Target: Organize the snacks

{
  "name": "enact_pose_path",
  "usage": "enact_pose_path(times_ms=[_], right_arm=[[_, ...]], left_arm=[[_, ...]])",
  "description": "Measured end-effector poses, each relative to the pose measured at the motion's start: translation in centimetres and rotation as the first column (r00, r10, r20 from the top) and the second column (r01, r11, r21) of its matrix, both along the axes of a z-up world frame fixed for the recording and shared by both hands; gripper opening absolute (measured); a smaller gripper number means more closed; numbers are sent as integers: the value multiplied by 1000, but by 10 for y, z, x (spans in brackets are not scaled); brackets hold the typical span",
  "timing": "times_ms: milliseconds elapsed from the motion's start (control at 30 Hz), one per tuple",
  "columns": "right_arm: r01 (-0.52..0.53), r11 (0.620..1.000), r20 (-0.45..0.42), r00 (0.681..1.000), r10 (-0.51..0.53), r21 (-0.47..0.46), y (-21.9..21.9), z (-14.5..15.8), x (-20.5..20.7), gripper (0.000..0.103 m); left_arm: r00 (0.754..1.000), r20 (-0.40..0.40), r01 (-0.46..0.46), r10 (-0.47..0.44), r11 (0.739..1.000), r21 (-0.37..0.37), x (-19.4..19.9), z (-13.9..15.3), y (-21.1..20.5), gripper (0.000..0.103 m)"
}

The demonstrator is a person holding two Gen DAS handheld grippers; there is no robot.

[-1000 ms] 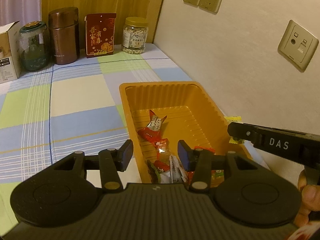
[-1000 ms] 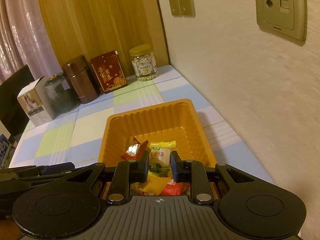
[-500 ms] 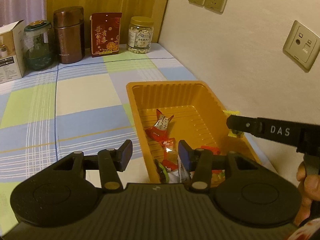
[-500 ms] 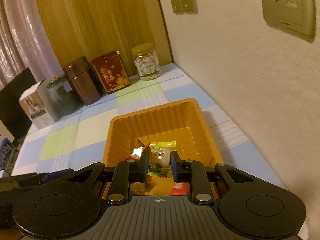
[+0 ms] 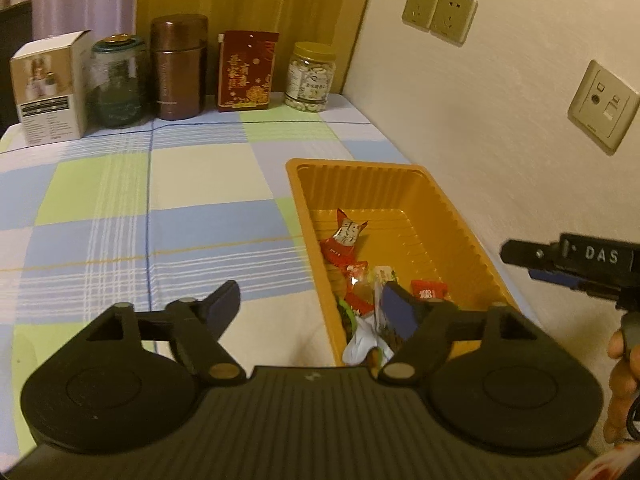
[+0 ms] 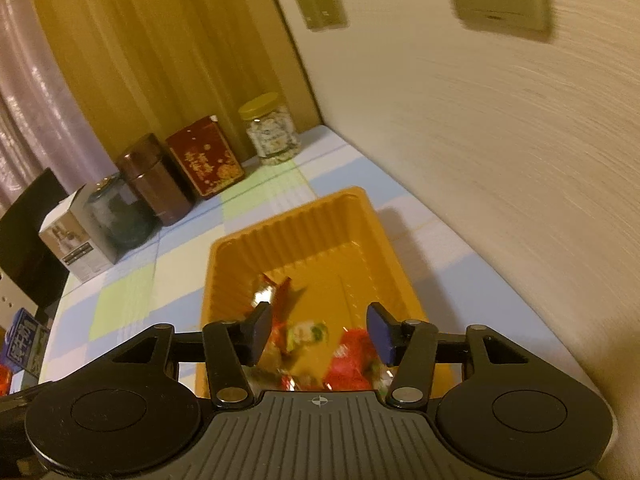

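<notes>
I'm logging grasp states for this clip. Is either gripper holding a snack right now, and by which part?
Nothing is held. The right gripper is open above the orange tray, and the left gripper is open and empty.

Glossy ribbed plastic tray [image 5: 404,184] on woven checked cloth [image 5: 160,208].

Both grippers are matte black plastic with ribbed housings, round discs, brass-coloured pivot screws and blue-padded jaws; the right gripper [image 5: 568,264] reads "DAS".
</notes>
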State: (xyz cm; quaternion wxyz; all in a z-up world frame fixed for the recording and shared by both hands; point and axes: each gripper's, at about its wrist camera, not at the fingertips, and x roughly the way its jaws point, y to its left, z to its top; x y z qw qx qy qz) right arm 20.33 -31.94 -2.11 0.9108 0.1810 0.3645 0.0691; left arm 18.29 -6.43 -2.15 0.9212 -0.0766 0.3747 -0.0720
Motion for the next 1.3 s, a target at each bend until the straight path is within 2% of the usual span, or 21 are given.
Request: enact_pose_path(times_ms=[67,233,400,833,1100,1300], right_arm=[[14,1000,-5,1000,-14,4,-3,2,-12,57],[15,1000,-1,1000,-15,-13,-4,14,-40,63],[6,999,6,1000,-5,-40,1,25,-70,76],[-83,989,-2,997,83,-123,20,36,-136,82],[-119,973,21,992,125,-196,34,41,-172,83],[-124,971,26,991,132,-203,35,40,-194,83]], left_arm=[[1000,7,-15,15,1000,-3,-9,5,3,87],[999,22,-33,33,999,-17,-38,17,8,97],[999,38,-27,27,1000,-8,-66,29,8,102],[995,51,-86,83,995,49,-134,46,8,103],[992,44,-117,115,992,40,-170,54,9,103],[990,50,-134,131,990,50,-196,56,7,103]])
